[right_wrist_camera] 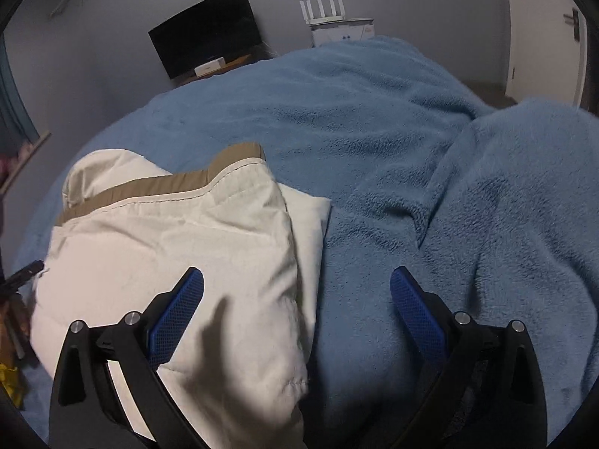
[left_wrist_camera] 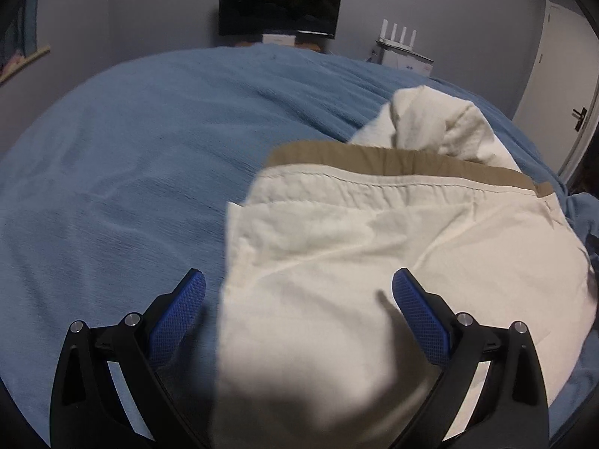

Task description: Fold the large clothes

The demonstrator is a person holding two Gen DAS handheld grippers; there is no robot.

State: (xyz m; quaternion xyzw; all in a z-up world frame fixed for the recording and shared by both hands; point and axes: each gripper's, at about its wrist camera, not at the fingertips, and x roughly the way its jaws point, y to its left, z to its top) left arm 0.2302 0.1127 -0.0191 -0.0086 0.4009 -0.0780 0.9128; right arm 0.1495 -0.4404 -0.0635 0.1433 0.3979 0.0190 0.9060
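Observation:
A cream garment (left_wrist_camera: pixel 374 262) with a tan band along its far edge lies folded on the blue blanket (left_wrist_camera: pixel 131 149). My left gripper (left_wrist_camera: pixel 298 288) is open and empty above the garment's left edge, its left pad over the blanket and its right pad over the cloth. In the right wrist view the same garment (right_wrist_camera: pixel 179 247) lies at the left. My right gripper (right_wrist_camera: pixel 297 288) is open and empty over the garment's right edge, its right pad over the blue blanket (right_wrist_camera: pixel 411 149).
A dark monitor (left_wrist_camera: pixel 280 3) and a white router (left_wrist_camera: pixel 398 35) on a white box stand against the far wall. A white door (left_wrist_camera: pixel 561 86) is at the right. The blanket bunches into a fold (right_wrist_camera: pixel 524 187) at the right.

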